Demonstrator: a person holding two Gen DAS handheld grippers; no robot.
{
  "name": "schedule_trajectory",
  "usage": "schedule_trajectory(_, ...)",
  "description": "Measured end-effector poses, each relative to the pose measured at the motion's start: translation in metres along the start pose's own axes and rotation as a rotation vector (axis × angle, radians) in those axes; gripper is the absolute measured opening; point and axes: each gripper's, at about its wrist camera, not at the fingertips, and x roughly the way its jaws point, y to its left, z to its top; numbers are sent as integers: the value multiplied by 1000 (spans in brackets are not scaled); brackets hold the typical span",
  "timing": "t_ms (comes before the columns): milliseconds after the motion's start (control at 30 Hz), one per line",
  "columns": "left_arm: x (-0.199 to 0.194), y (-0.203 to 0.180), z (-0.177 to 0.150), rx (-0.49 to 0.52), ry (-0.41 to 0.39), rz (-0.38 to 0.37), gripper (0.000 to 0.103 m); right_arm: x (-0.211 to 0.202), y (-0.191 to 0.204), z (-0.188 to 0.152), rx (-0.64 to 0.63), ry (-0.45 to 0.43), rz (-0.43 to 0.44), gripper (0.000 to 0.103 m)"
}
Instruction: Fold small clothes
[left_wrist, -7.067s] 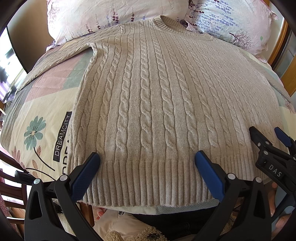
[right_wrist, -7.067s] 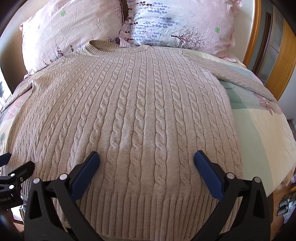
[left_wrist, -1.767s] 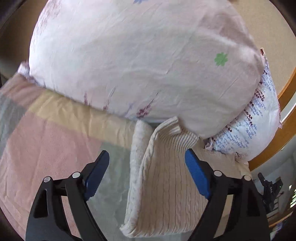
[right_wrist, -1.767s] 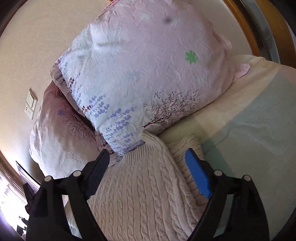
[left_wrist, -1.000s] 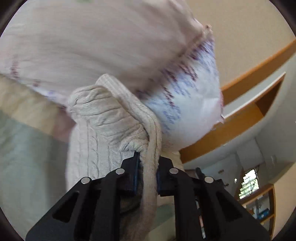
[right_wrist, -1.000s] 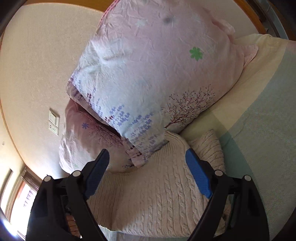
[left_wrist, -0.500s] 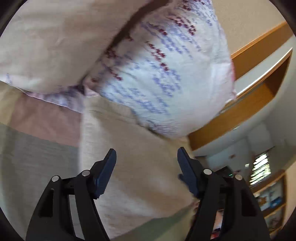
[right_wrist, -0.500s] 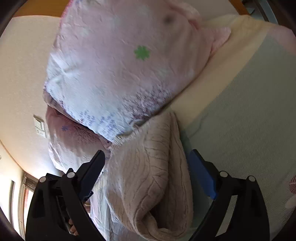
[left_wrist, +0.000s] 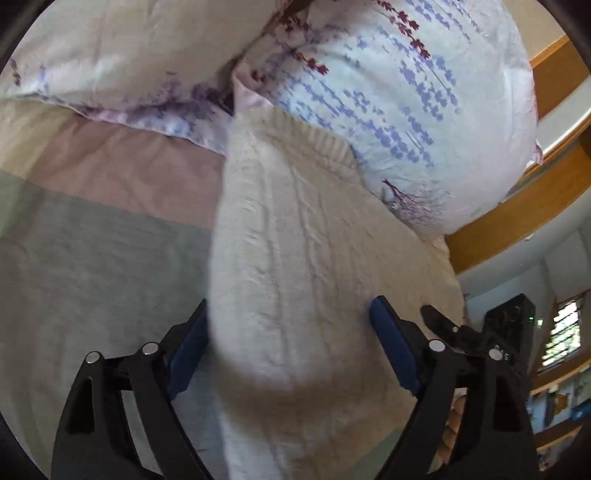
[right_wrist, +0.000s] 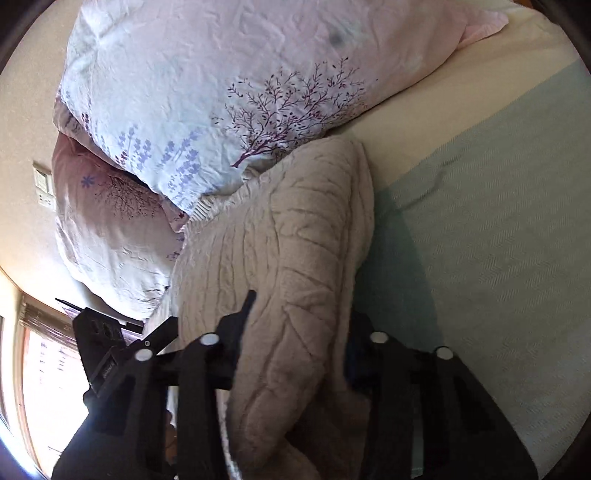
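Note:
A beige cable-knit sweater lies on the bed with its ribbed collar against the pillows. My left gripper is open, its blue fingers spread on either side of a folded-in edge of the sweater. In the right wrist view a thick fold of the sweater is bunched between the fingers of my right gripper, which are closed in on it. The other gripper shows at the edge of each view.
Two floral pillows stand at the head of the bed. The bedspread has green, pink and cream blocks. A wooden headboard is at the right. A window is at the lower left.
My left gripper was shut on the sweater's edge a second ago and has let it go and opened. My right gripper, open half a second ago, has closed on a fold of the sweater.

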Motion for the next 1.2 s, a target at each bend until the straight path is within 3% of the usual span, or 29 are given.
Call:
schedule_trajectory(67,5,-7,-1,-10,4,-8,66,-2,-2,1,22,-13,63,29)
schedule_trajectory(133,-8,2,3,-27,9,-91,45,-6,2,-2,9,-30,139,27)
schedule_trajectory(200,-34,12,7,-9,18,-165,41,-8,20,-7,-42,-32,234,26)
schedule_trajectory(300,-86,25,6,116,-84,-80,42,16,54,-21,-125,42,306,27)
schedule_trajectory(333,-93,32,7,148,-91,-2,47,26,61,-25,-146,70,270,27)
schedule_trajectory(433,-103,57,4,156,-112,235,50,59,77,-36,-229,86,-17,38)
schedule_trajectory(500,-131,74,-3,142,-166,278,51,47,82,-35,-276,-33,-159,56)
schedule_trajectory(600,-157,76,-24,146,-190,381,74,3,88,-35,-314,-315,-571,70)
schedule_trajectory(633,-164,75,-34,166,-190,414,84,-11,92,-37,-315,-351,-621,77)
schedule_trajectory(667,-168,73,-46,188,-193,443,92,-22,94,-40,-318,-352,-580,96)
schedule_trajectory(733,-169,64,-69,216,-200,507,102,-40,101,-59,-338,-329,-420,101)
schedule_trajectory(767,-162,55,-75,228,-198,523,102,-45,105,-72,-351,-309,-396,101)
schedule_trajectory(867,-148,48,-100,257,-139,540,102,-36,125,-116,-455,-239,-444,101)
schedule_trajectory(1000,-121,33,-116,346,-81,631,102,-8,132,-174,-603,-166,-513,101)
schedule_trajectory(1067,-109,35,-119,357,-46,656,102,10,132,-191,-648,-126,-579,101)
schedule_trajectory(1133,-112,38,-119,338,-65,650,102,28,132,-198,-648,-88,-627,101)
schedule_trajectory(1200,-115,42,-118,316,-66,638,102,31,129,-205,-618,-60,-608,101)
